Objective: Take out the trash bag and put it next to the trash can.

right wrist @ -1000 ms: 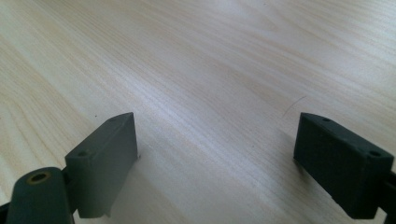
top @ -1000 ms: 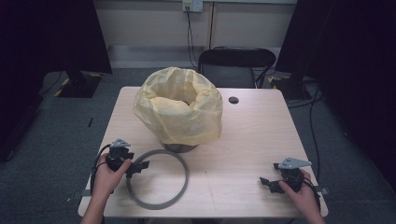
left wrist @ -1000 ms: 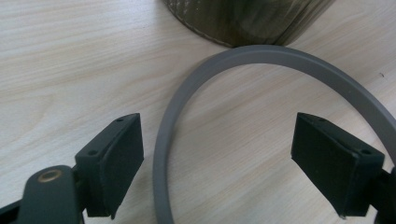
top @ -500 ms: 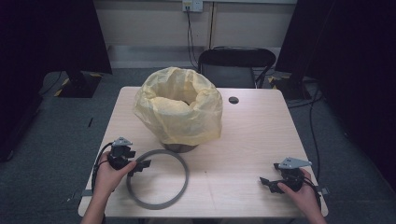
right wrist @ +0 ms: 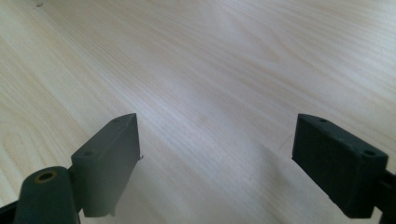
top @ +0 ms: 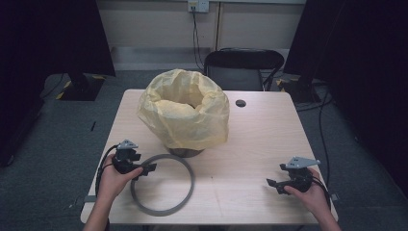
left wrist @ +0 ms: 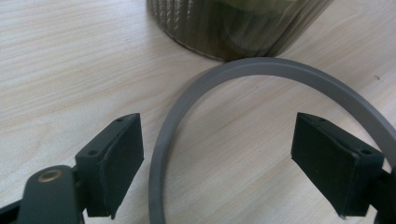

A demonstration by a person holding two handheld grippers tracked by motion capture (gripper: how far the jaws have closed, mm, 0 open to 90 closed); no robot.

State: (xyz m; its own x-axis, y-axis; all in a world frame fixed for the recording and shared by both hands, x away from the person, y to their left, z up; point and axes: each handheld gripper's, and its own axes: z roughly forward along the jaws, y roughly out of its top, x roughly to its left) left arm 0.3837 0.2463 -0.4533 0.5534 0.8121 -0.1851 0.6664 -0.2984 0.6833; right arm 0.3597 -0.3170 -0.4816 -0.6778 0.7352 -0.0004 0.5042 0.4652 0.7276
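Grey plastic forms the single ring (top: 162, 184) that we record lying flat on the wooden table (top: 255, 144), near its front-left corner. We note the ring's far arc touching or just short of the base of the one ribbed bin (top: 186, 152), which stands left of the table's middle and is lined with one yellow bag (top: 183, 113) folded out over its rim.

We count two grippers. We find the left gripper (top: 150, 168) at the ring's left arc, jaws spread wide; in the left gripper view the ring (left wrist: 261, 74) curves up between the two pads, with its left limb close inside the left pad (left wrist: 122, 158) and the right pad (left wrist: 327, 158) over the other limb. Nothing is clamped. We cannot tell whether the pads touch the ring.

We find the right gripper (top: 272, 183) near the front-right corner, well apart from ring and bin, jaws equally wide and empty over bare wood (right wrist: 224, 93).

Open room: we see the whole right half of the table free, save one dark round grommet (top: 241, 103) near the far edge. We note the ring's near arc lying close to the front edge. One black chair (top: 243, 65) stands behind the far edge.
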